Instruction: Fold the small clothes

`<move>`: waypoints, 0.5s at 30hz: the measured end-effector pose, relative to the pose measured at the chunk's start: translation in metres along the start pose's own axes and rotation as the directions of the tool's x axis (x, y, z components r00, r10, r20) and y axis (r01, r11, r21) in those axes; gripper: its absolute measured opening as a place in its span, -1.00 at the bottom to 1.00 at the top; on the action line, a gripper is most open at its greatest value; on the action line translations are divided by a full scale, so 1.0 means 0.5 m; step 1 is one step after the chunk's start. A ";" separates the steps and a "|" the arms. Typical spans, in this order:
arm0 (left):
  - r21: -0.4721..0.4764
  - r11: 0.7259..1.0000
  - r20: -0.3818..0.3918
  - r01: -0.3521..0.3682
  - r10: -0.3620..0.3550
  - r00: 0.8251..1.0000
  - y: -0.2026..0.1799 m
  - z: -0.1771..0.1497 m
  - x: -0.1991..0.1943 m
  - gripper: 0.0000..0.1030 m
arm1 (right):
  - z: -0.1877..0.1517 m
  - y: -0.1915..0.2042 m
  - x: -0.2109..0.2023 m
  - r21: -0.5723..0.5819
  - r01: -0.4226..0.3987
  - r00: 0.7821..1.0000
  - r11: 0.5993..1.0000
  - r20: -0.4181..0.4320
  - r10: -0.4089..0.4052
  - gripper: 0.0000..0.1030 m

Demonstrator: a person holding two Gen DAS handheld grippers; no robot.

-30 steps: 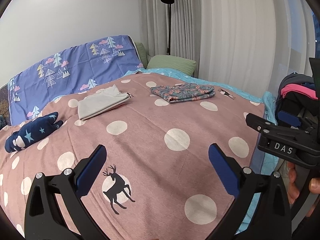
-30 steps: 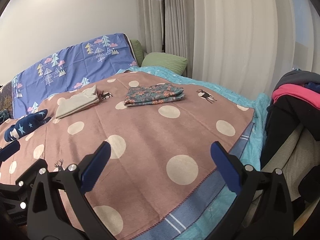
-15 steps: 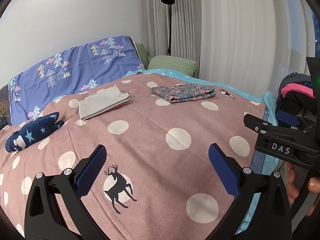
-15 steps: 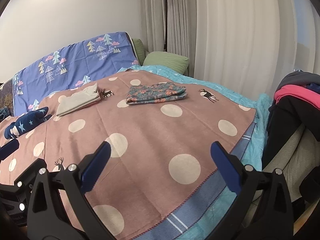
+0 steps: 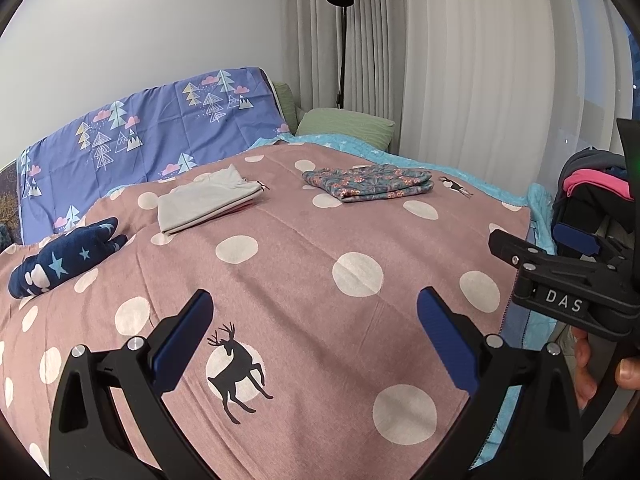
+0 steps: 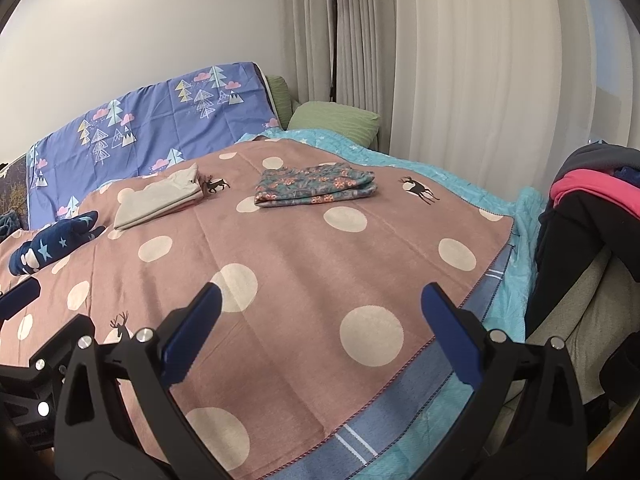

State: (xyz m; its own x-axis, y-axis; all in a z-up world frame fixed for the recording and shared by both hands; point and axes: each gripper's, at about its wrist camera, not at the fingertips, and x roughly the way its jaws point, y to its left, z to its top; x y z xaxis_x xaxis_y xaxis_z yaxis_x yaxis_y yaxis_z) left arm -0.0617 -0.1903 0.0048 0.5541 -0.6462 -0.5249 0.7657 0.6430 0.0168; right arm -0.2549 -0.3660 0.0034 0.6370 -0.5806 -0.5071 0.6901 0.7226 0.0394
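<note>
Three folded garments lie on the far part of a pink polka-dot blanket (image 5: 304,248): a floral one (image 5: 370,182), a beige one (image 5: 208,204) and a navy star-print one (image 5: 64,256). They also show in the right wrist view: floral (image 6: 316,186), beige (image 6: 160,198), navy (image 6: 52,246). My left gripper (image 5: 316,332) is open and empty above the blanket's near part. My right gripper (image 6: 320,326) is open and empty near the blanket's right edge. It also shows at the right of the left wrist view (image 5: 560,272).
A pile of unfolded clothes, pink (image 6: 592,188) and black, sits on a chair at the right of the bed. A blue tree-print cover (image 5: 152,136) and a green pillow (image 5: 344,124) lie at the headboard. A floor lamp (image 5: 340,40) and curtains stand behind.
Both grippers have drifted only slightly over the bed; the view shifts a little. Both stay open and empty. The garments have not moved.
</note>
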 end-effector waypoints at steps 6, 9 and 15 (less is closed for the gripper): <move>-0.004 1.000 -0.005 -0.004 0.004 1.000 0.004 -0.005 0.006 0.97 | 0.000 0.001 -0.001 -0.001 0.000 1.000 1.000 0.001 0.000 0.96; -0.007 1.000 -0.010 -0.004 0.004 1.000 0.005 -0.007 0.009 0.97 | 0.000 0.002 0.001 -0.004 -0.001 1.000 1.000 0.001 0.001 0.96; -0.007 1.000 -0.013 -0.005 0.005 1.000 0.005 -0.008 0.010 0.97 | 0.000 0.011 0.005 -0.010 -0.004 1.000 1.000 -0.003 0.004 0.96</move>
State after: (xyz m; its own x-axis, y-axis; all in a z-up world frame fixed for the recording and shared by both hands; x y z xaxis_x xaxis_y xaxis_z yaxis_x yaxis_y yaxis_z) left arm -0.0582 -0.1902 -0.0010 0.5535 -0.6377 -0.5356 0.7607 0.6489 0.0135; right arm -0.2494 -0.3634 0.0021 0.6385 -0.5770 -0.5093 0.6843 0.7285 0.0327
